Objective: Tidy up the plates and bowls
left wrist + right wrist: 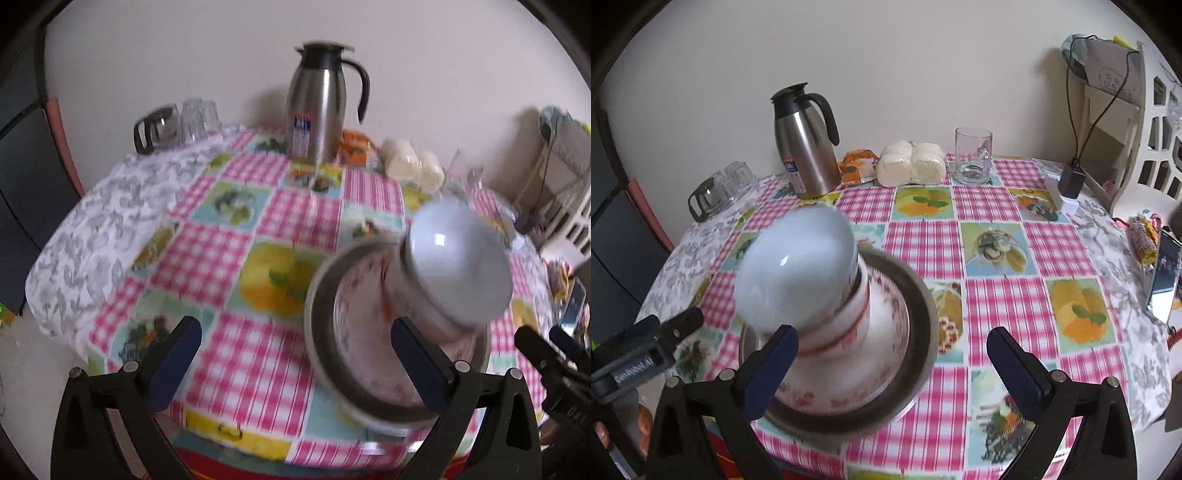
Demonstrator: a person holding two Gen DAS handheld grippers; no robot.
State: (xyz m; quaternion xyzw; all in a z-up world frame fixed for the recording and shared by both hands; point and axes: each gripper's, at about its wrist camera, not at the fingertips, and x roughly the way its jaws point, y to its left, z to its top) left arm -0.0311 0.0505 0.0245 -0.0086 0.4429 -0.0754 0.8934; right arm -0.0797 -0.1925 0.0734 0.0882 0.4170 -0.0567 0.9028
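Both sets of fingers, left gripper [295, 343] and right gripper [892, 352], stand spread wide, holding nothing. Between them a white bowl [796, 271] lies upside down atop stacked patterned dishes [849, 354] in a metal plate [919, 332] on the checked surface [997, 295].

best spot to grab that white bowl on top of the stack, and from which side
Take the white bowl by its rim, coming from above. It sits mouth-up on the stacked bowls, so the rim is exposed all round, while its lower wall nests into the one beneath. One finger inside, one outside. The left tool and right tool are both open.
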